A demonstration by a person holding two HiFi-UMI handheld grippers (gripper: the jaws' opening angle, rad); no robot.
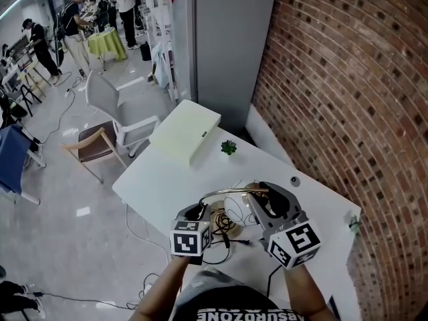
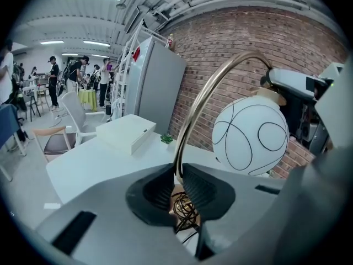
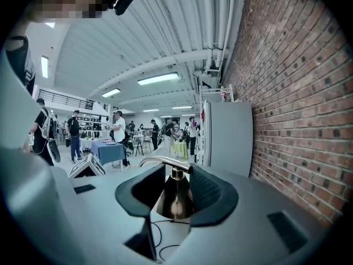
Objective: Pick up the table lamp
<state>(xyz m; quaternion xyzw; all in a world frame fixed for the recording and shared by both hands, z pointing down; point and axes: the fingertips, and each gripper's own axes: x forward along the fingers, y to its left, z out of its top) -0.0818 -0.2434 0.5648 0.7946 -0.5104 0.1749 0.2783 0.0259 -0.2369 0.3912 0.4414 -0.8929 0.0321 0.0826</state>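
Note:
The table lamp has a curved brass stem (image 2: 205,101) and a white globe shade (image 2: 251,134) with thin black lines. My left gripper (image 2: 177,182) is shut on the lower stem, above a coil of dark cord (image 2: 185,210). My right gripper (image 3: 175,191) is shut on the brass cone cap (image 3: 173,199) at the top of the shade, where the stem (image 3: 161,160) arches in. In the head view both grippers, left (image 1: 200,214) and right (image 1: 271,200), sit close together over the white table (image 1: 157,179). The stem's arch (image 1: 224,192) runs between them and the globe is hidden.
A flat white box (image 1: 185,131) lies at the table's far corner, a small green plant (image 1: 229,147) beside it and a small dark knob (image 1: 295,180) to the right. A brick wall (image 1: 354,99) runs along the right. Chairs (image 1: 117,116) stand beyond the left edge.

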